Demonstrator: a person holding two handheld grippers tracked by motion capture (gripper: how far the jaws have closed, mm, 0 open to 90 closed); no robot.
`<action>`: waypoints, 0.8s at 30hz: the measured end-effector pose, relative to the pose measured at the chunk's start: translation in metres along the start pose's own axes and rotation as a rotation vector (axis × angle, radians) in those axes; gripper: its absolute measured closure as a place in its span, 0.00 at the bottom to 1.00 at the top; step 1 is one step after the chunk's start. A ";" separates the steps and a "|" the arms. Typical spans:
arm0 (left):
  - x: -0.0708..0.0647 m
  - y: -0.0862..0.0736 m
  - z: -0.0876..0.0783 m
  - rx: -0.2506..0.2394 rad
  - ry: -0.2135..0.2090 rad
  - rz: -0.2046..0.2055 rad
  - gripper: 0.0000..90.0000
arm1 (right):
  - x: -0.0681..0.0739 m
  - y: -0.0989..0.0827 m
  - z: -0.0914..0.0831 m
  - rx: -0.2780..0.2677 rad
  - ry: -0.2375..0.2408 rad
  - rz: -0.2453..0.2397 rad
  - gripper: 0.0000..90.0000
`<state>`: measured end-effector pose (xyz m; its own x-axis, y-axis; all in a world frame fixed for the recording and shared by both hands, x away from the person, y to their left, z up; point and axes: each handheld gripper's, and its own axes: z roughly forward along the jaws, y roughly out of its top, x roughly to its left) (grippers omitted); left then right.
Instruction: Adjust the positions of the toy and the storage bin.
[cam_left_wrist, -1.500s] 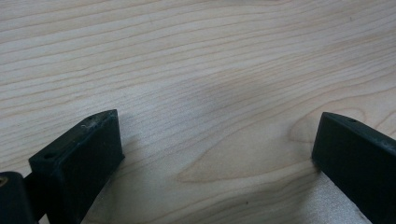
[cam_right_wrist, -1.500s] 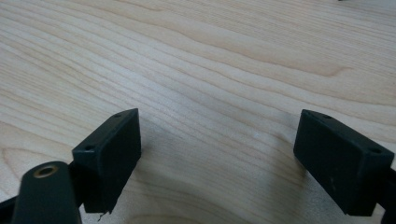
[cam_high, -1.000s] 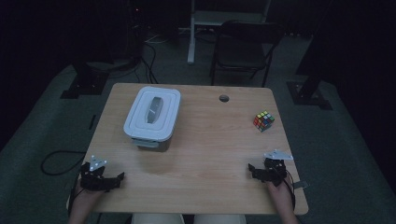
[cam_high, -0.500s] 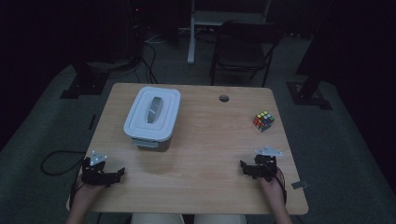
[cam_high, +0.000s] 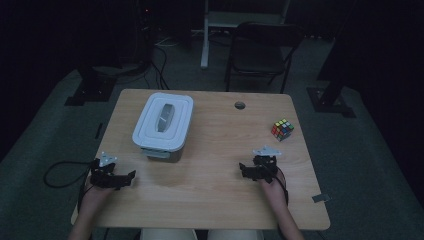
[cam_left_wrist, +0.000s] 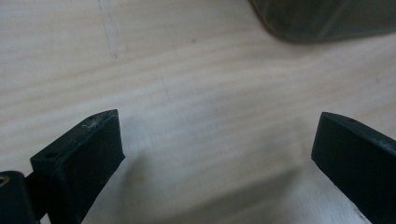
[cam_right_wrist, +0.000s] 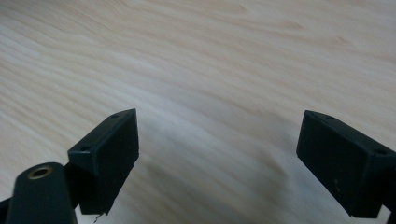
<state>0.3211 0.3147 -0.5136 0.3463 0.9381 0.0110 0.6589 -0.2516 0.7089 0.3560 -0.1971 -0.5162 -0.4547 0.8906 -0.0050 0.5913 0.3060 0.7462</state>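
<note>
Both hands had shifted since the earlier frames: the right gripper (cam_high: 249, 171) had slid inward toward the table's middle, while the left gripper (cam_high: 122, 178) had edged a little away from the near edge. Each hovered low over bare wood, jaws spread wide, holding and touching nothing. Work seemed barely begun, at the approach step. Just beyond the left gripper sat the lidded container (cam_high: 164, 125), lid on; reaching it looked like the next move. Farther right, well apart, lay the puzzle cube (cam_high: 282, 129) on the table (cam_high: 210, 200).
</note>
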 end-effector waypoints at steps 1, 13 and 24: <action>0.001 0.002 0.001 -0.003 0.002 0.003 0.03 | 0.003 0.003 0.003 -0.002 0.003 -0.005 0.14; 0.014 0.029 0.020 -0.034 0.013 -0.017 0.03 | 0.031 0.039 0.034 -0.040 0.076 -0.020 0.15; 0.020 0.046 0.039 -0.050 0.084 -0.011 0.03 | 0.058 0.067 0.062 -0.070 0.135 -0.022 0.15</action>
<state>0.3846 0.3129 -0.5079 0.2809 0.9578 0.0602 0.6275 -0.2308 0.7436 0.4107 -0.1038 -0.5076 -0.5556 0.8289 0.0644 0.5342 0.2965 0.7917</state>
